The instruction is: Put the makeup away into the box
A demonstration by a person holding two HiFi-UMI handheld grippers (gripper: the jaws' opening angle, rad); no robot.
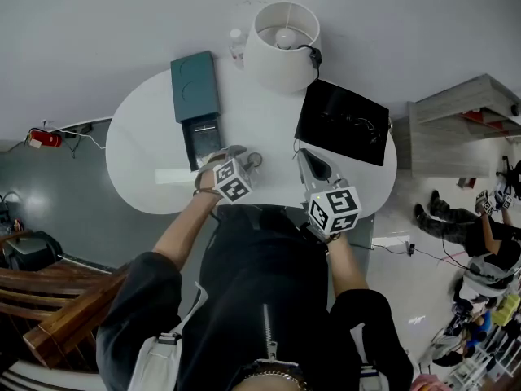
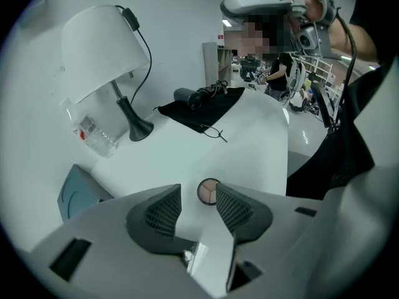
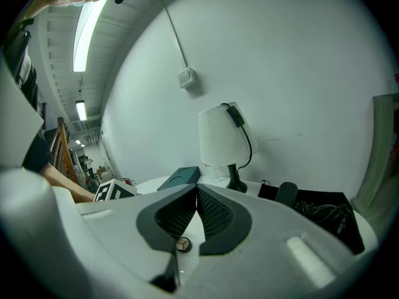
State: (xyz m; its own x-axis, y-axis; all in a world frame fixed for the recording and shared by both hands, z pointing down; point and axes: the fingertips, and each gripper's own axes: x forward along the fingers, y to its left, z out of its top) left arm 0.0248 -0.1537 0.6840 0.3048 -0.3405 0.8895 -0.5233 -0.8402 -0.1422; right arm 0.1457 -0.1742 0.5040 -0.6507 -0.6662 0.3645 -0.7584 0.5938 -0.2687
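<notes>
The left gripper (image 2: pixel 198 194) holds its jaws moderately apart and empty. The round makeup compact (image 2: pixel 208 192) lies on the white table (image 2: pixel 249 142) just at their tips, unpinched. The right gripper (image 3: pixel 197 189) is closed tip to tip on nothing.

The step looks like the pickup: the jaws need to straddle the compact, close, then carry it to the teal box (image 1: pixel 195 86) at 11 o'clock in the head view, where a dark tray (image 1: pixel 203 141) seems pulled out.

The lamp (image 1: pixel 281 35) at 1 o'clock and the black cloth (image 1: pixel 342 120) at 2 o'clock stand clear of that path.
</notes>
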